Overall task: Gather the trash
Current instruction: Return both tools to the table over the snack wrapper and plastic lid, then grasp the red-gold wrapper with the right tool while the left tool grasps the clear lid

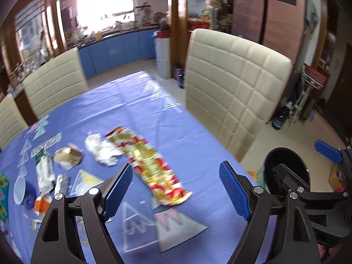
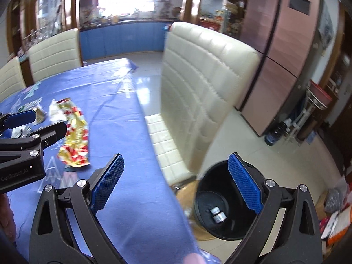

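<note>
Two grippers, left gripper (image 1: pixel 176 191) and right gripper (image 2: pixel 176 184), both stand with jaws apart, gripping nothing. One long red-gold wrapper (image 1: pixel 149 162) lies on the surface (image 1: pixel 187 132) just ahead of the left gripper, long axis running away and leftward. One black bin (image 2: pixel 220 209) with two silvery scraps (image 2: pixel 216 214) sits below the right gripper.

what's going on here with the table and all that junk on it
A person is clearing trash off a table with a blue cloth, holding a claw in each hand. Both the left claw and the right claw are open and empty. Wrappers lie on the cloth: a long red and gold wrapper, crumpled white paper and smaller bits farther left. A black bin stands on the floor beside the table, with a couple of small silvery scraps at its bottom.
</note>
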Tool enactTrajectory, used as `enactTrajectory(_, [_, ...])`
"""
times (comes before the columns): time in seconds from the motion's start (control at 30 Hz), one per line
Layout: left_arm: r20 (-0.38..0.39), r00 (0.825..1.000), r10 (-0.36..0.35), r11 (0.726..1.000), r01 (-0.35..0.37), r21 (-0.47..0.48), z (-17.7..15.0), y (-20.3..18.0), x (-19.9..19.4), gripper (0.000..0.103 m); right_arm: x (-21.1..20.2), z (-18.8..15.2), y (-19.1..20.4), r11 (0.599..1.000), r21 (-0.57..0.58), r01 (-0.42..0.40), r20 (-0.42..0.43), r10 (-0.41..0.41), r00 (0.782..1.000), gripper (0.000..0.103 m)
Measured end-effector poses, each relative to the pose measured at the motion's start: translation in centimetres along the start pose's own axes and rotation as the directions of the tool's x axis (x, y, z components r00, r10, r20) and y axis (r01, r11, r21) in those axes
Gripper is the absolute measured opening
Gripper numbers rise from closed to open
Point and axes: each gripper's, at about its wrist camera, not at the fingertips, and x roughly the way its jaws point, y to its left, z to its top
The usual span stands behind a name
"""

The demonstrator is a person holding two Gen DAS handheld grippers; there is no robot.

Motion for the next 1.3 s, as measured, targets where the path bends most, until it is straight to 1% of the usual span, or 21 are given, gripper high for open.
enactTrajectory(0.07, [-0.010, 0.999, 0.039, 0.999, -0.039, -0.037, -0.8, 1.9, -0.1, 0.079, 0.4, 0.3, 2.2, 0.999, -0.043, -0.032, -0.001, 0.032, 1.000, 0.095])
enactTrajectory(0.17, [-0.027, 0.994, 0.104, 0.989, -0.106, -0.100, -2.6, 5.4, -0.1, 0.079, 0.8, 0.4, 5.2, 0.993, -0.092, -0.075, -0.007, 0.075, 0.997, 0.095])
enactTrajectory(0.23, [-0.048, 0.988, 0.149, 0.980, -0.154, -0.127, -3.9, 7.6, 0.0, 0.079, 1.3, 0.4, 7.4, 0.986, -0.127, -0.111, -0.017, 0.109, 0.994, 0.095])
enactTrajectory(0.27, [-0.070, 0.982, 0.176, 0.972, -0.185, -0.142, -4.8, 8.9, 0.3, 0.079, 1.5, 0.4, 8.2, 0.982, -0.140, -0.124, -0.023, 0.122, 0.992, 0.095])
enactTrajectory(0.4, [-0.138, 0.962, 0.236, 0.949, -0.259, -0.178, -7.9, 12.4, 1.0, 0.079, 2.7, 0.2, 12.2, 0.962, -0.197, -0.191, -0.053, 0.184, 0.981, 0.095])
enactTrajectory(0.47, [-0.178, 0.956, 0.233, 0.943, -0.267, -0.201, -9.3, 13.8, 1.6, 0.079, 3.3, 0.0, 14.0, 0.950, -0.224, -0.217, -0.069, 0.207, 0.976, 0.095])
enactTrajectory(0.57, [-0.237, 0.949, 0.208, 0.936, -0.264, -0.235, -11.2, 15.3, 2.8, 0.079, 4.2, -0.2, 16.2, 0.935, -0.262, -0.240, -0.086, 0.225, 0.971, 0.095])
enactTrajectory(0.67, [-0.260, 0.944, 0.204, 0.930, -0.270, -0.250, -12.3, 16.0, 3.6, 0.079, 5.0, -0.5, 17.2, 0.923, -0.291, -0.252, -0.104, 0.231, 0.967, 0.095])
enactTrajectory(0.7, [-0.263, 0.945, 0.196, 0.931, -0.263, -0.252, -12.5, 16.0, 3.8, 0.079, 5.4, -0.6, 17.6, 0.920, -0.295, -0.257, -0.113, 0.233, 0.966, 0.095])
enactTrajectory(0.77, [-0.245, 0.951, 0.187, 0.932, -0.250, -0.261, -12.5, 16.0, 3.9, 0.080, 6.2, -0.7, 18.0, 0.918, -0.298, -0.262, -0.128, 0.234, 0.964, 0.095])
enactTrajectory(0.83, [-0.249, 0.954, 0.165, 0.940, -0.229, -0.253, -12.1, 15.8, 4.2, 0.080, 6.9, -0.6, 18.3, 0.918, -0.296, -0.263, -0.139, 0.231, 0.963, 0.095])
enactTrajectory(0.93, [-0.201, 0.969, 0.142, 0.951, -0.190, -0.242, -11.3, 15.2, 3.8, 0.081, 7.4, -0.4, 18.4, 0.919, -0.288, -0.268, -0.149, 0.233, 0.961, 0.095])
enactTrajectory(0.97, [-0.194, 0.971, 0.143, 0.954, -0.188, -0.235, -11.1, 15.0, 3.7, 0.082, 7.5, -0.3, 18.4, 0.919, -0.287, -0.270, -0.149, 0.235, 0.960, 0.095])
enactTrajectory(1.0, [-0.202, 0.968, 0.150, 0.956, -0.194, -0.221, -10.9, 14.7, 3.9, 0.087, 7.5, -0.3, 18.3, 0.919, -0.286, -0.271, -0.149, 0.237, 0.960, 0.095])
enactTrajectory(1.07, [-0.225, 0.962, 0.152, 0.959, -0.199, -0.204, -11.0, 14.4, 4.6, 0.088, 7.7, -0.2, 18.4, 0.919, -0.284, -0.274, -0.152, 0.239, 0.959, 0.095])
enactTrajectory(1.17, [-0.261, 0.952, 0.161, 0.955, -0.217, -0.201, -11.6, 14.8, 5.5, 0.089, 8.1, -0.3, 18.5, 0.917, -0.282, -0.282, -0.163, 0.243, 0.956, 0.095])
enactTrajectory(1.23, [-0.256, 0.956, 0.147, 0.950, -0.209, -0.234, -12.0, 15.4, 5.5, 0.092, 8.4, -0.4, 18.6, 0.916, -0.286, -0.280, -0.167, 0.240, 0.956, 0.095])
enactTrajectory(1.3, [-0.260, 0.958, 0.118, 0.942, -0.191, -0.276, -12.3, 16.0, 5.7, 0.095, 8.6, -0.5, 18.6, 0.916, -0.284, -0.282, -0.174, 0.240, 0.955, 0.095])
